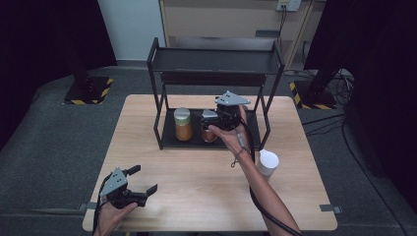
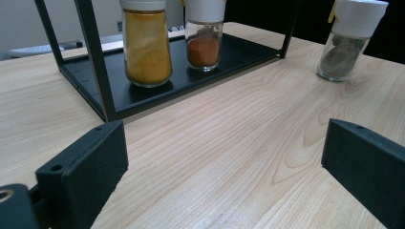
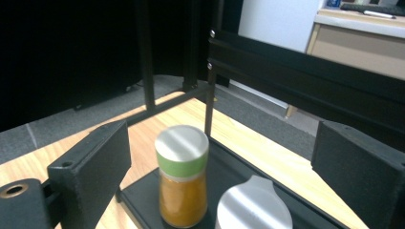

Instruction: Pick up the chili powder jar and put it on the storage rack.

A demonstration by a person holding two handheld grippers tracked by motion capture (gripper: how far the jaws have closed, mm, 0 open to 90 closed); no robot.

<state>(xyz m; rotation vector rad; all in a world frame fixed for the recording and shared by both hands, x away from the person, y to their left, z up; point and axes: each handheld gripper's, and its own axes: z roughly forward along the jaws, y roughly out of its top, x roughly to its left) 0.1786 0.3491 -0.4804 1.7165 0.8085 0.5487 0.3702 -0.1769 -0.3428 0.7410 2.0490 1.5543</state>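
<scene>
A black two-tier rack (image 1: 162,123) stands at the back of the wooden table (image 1: 196,182). On its lower shelf are a yellow spice jar with a green lid (image 1: 183,124) (image 2: 145,45) (image 3: 182,176) and a smaller white-capped jar of red spice (image 1: 209,134) (image 2: 204,40) (image 3: 253,208). My right gripper (image 1: 212,118) (image 3: 219,162) hovers open just above the red jar, whose cap shows low between the jaws, untouched. My left gripper (image 1: 143,180) (image 2: 224,162) is open over bare wood at the front left, holding nothing.
A white-capped jar of grey spice (image 1: 268,162) (image 2: 346,43) stands on the table to the right of the rack. The rack's upper shelf (image 1: 216,61) and posts hang close over my right gripper. Dark floor surrounds the table.
</scene>
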